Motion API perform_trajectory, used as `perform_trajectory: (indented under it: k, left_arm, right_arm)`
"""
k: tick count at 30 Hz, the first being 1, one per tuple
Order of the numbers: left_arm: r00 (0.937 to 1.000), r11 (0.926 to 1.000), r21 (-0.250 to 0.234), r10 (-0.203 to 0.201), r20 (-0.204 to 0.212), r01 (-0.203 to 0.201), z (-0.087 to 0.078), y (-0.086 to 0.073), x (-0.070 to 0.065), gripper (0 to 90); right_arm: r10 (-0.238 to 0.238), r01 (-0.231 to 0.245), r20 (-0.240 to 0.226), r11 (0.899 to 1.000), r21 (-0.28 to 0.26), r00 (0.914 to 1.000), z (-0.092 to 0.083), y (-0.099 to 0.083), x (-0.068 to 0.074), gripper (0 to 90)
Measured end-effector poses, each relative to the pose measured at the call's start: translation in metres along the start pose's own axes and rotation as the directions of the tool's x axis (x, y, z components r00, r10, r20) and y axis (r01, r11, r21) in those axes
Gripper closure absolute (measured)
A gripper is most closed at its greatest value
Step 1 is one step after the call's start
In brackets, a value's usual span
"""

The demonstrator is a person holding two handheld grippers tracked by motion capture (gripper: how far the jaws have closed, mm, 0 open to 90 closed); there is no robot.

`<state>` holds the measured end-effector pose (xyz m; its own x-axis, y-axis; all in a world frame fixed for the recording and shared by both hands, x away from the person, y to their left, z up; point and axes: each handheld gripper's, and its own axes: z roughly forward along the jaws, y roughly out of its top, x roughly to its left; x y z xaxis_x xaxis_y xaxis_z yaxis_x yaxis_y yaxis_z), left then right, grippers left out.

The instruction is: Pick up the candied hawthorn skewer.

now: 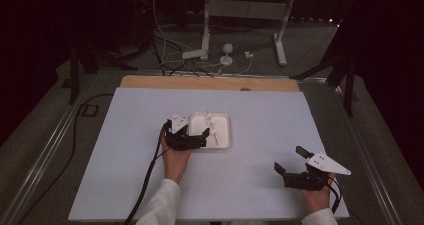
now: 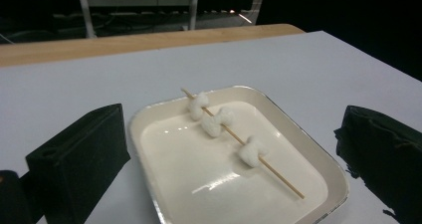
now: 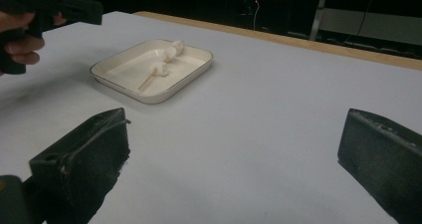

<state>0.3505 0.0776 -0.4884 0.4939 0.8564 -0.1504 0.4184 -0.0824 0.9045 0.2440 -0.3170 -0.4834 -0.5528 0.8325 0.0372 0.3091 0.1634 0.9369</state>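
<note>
A big desk [image 1: 125,150] with a pale, smooth top is seen in a dark room, with a wooden strip along its far edge and white frame legs and cables on the floor behind it. A white tray [image 2: 169,164] sits near the middle of the desk. In the tray a thin wooden stick [image 2: 278,176] is laid, with three small white lumps [image 2: 216,122] pushed onto it. The left gripper [image 1: 192,136] is held at the near left edge of the tray, with its jaws spread wide and nothing between them. The right gripper [image 1: 292,164] is held well apart from the tray, low over the bare desk, and it is spread wide too. It looks like the stick is meant to be picked up. For that, the bare end of the stick should be pinched gently, so the soft lumps are not squashed and the tray is not pushed along the smooth top.
</note>
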Motion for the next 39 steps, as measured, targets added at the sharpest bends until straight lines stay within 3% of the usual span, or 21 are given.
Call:
perform_trajectory:
  k: [9, 16, 24, 29, 34, 39]
  left_arm:
    - [0.9998, 0.999, 0.04, -0.019, -0.009, 0.019, 0.019, -0.01, -0.008, 0.6]
    - [0.9996, 0.9968, 0.079, -0.008, -0.025, 0.01, 0.034, -0.017, -0.016, 0.6]
    - [0.9994, 0.9907, 0.134, -0.022, -0.028, 0.026, 0.049, -0.02, -0.026, 1.4]
    - [0.9985, 0.9817, 0.19, 0.017, -0.051, -0.007, 0.058, -0.021, -0.036, 3.9]
    - [0.9944, 0.9728, 0.23, 0.05, -0.094, -0.027, 0.062, -0.021, -0.04, 16.2]
    - [0.9944, 0.9641, 0.262, 0.066, -0.083, -0.042, 0.061, -0.022, -0.039, 21.5]
  right_arm:
    - [0.001, -0.001, -0.001, 1.0, 0.002, 1.0, 0.0, 0.0, 0.0, 0.0]
    - [0.003, -0.003, 0.0, 1.0, 0.005, 1.0, 0.001, 0.0, 0.0, 0.0]
    - [0.002, -0.002, 0.001, 1.0, 0.004, 1.0, 0.0, 0.0, -0.001, 0.0]
    - [0.004, -0.004, 0.002, 1.0, 0.001, 1.0, 0.0, -0.001, -0.001, 0.0]
    - [0.006, -0.006, 0.002, 1.0, 0.0, 1.0, 0.0, -0.001, -0.002, 0.0]
    - [0.005, -0.005, 0.001, 1.0, 0.001, 1.0, 0.0, -0.001, -0.002, 0.0]
